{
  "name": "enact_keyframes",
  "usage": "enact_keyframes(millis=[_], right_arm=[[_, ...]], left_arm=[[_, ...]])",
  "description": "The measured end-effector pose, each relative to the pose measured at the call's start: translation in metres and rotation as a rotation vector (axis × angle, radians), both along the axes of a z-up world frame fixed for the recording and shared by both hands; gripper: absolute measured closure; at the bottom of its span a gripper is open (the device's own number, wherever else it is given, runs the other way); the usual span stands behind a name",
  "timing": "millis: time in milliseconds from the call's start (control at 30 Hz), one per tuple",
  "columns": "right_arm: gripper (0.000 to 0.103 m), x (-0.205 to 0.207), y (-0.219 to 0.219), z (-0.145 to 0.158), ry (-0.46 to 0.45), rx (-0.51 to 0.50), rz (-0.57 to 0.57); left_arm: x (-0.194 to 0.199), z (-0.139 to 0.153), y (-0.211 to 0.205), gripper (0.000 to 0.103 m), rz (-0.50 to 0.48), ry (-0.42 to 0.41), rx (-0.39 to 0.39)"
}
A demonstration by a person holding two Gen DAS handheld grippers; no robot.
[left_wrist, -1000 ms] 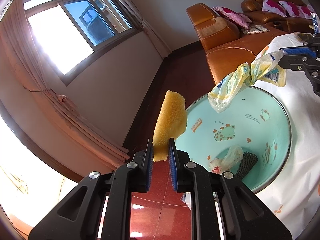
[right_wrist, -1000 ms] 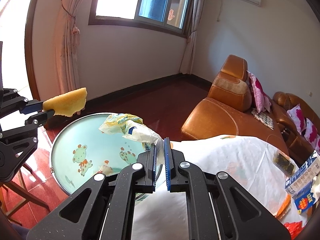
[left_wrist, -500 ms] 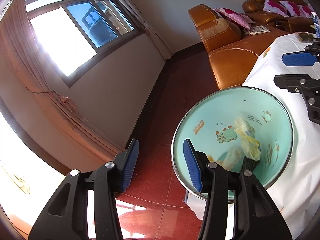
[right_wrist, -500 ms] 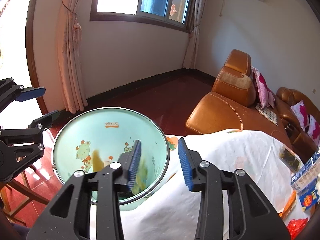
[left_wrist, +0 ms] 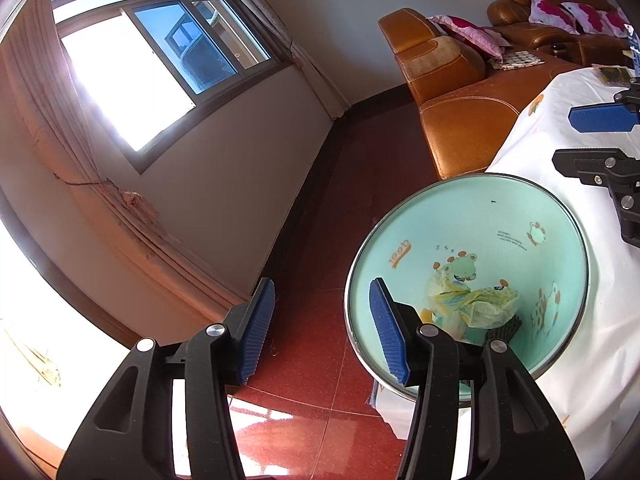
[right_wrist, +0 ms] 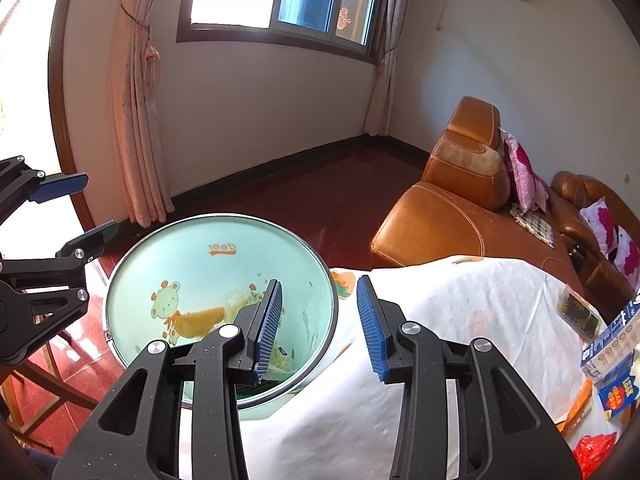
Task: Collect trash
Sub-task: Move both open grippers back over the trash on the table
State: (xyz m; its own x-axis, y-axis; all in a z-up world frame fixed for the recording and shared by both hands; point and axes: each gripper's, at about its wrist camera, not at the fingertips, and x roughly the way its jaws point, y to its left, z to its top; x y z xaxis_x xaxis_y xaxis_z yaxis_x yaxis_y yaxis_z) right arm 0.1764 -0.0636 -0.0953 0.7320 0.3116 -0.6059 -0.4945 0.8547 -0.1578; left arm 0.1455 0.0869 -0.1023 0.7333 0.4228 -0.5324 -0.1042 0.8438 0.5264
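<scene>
Release step, both tools over the bin. To finish it well, hold each gripper above the rim until the pads are fully clear of the dropped items, then withdraw upward and toward the table so no finger catches the metal rim.

The left gripper [left_wrist: 320,330] is opening; its blue pads stand apart with nothing between them. The right gripper [right_wrist: 320,326] is spread about as far, also empty, its left pad over the bin mouth.

The mint-green trash bin [right_wrist: 128,264] stands just beside the table's white cloth [right_wrist: 460,304]. Inside lie the yellow sponge [right_wrist: 200,322] and the crumpled yellow wrapper [left_wrist: 476,304].

More trash remains at the table's far end: a blue carton [right_wrist: 612,340] and a red wrapper [right_wrist: 596,452].
</scene>
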Motion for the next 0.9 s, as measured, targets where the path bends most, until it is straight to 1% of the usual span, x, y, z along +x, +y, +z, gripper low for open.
enact_keyframes(millis=[267, 433, 500, 600, 633, 733, 833, 900], right_arm=[[0.063, -0.005, -0.004, 0.008, -0.012, 0.012, -0.024], [0.061, -0.017, -0.026, 0.023, -0.015, 0.049, -0.079], [0.059, -0.028, -0.039, 0.031, -0.026, 0.060, -0.098], [0.055, -0.050, -0.073, 0.045, -0.045, 0.084, -0.151], [0.054, -0.055, -0.083, 0.048, -0.052, 0.083, -0.171], [0.053, -0.076, -0.129, 0.052, -0.063, 0.100, -0.260], [0.050, -0.097, -0.178, 0.050, -0.064, 0.120, -0.373], [0.050, -0.112, -0.208, 0.045, -0.063, 0.129, -0.451]], left_arm=[[0.000, 0.001, -0.002, 0.052, -0.005, -0.001, -0.011], [-0.004, 0.005, -0.010, 0.050, -0.038, 0.003, -0.078], [-0.006, 0.007, -0.015, 0.050, -0.061, 0.009, -0.126], [-0.010, 0.005, -0.032, 0.049, -0.122, 0.028, -0.213], [-0.012, 0.004, -0.038, 0.049, -0.138, 0.032, -0.224], [-0.019, -0.002, -0.063, 0.049, -0.204, 0.045, -0.226], [-0.028, -0.009, -0.086, 0.048, -0.263, 0.068, -0.255], [-0.034, -0.013, -0.101, 0.048, -0.300, 0.081, -0.255]])
